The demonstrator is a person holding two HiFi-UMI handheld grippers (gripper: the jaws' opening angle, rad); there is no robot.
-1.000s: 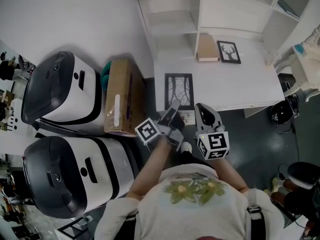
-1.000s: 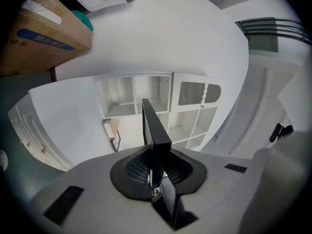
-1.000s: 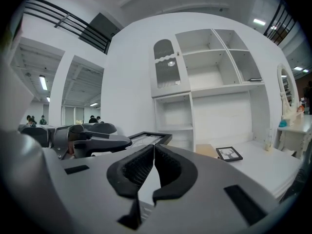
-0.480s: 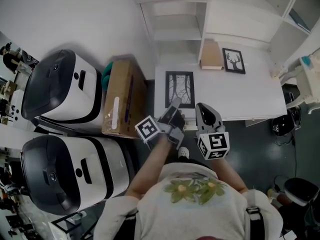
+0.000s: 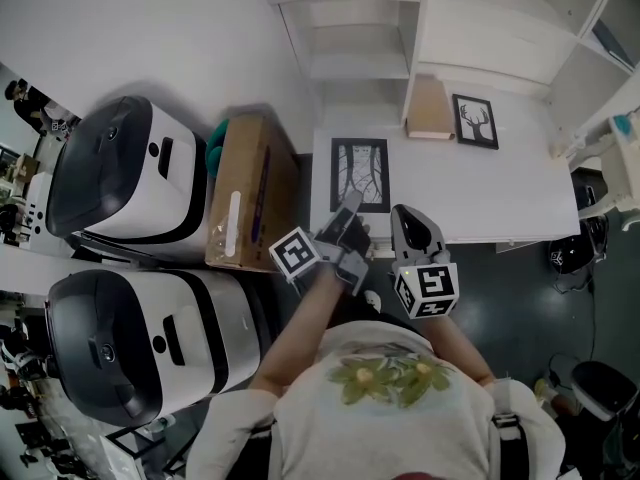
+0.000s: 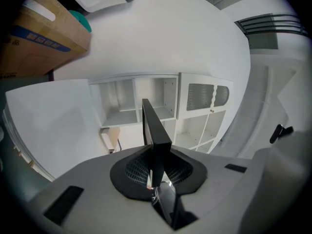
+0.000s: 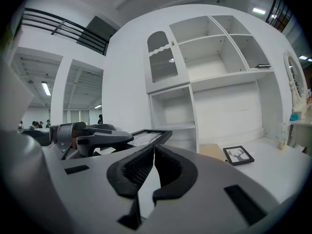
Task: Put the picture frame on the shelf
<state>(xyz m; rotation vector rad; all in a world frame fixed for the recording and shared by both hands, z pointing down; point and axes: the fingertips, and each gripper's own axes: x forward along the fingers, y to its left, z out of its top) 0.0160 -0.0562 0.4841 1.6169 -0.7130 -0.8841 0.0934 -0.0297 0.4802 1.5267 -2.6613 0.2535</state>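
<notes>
Left gripper (image 5: 347,218) is clamped on the near short edge of the black picture frame (image 5: 359,175). The frame is held face-up over the near end of the white table (image 5: 500,188), its long axis pointed at the shelf unit (image 5: 355,38) straight ahead. Right gripper (image 5: 405,223) is alongside, jaws together, nothing held. Frame: thin, rigid, matte black moulding, branch print. Shelf: white open cubbies, flat boards.

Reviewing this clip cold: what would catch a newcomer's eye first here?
The left hand-held gripper is clamped on a black picture frame, holding it over the white desk. Beyond stands a white shelf unit, with a smaller deer picture lying on the desk before it. Two bulky white-and-black machines fill the floor at left.
</notes>
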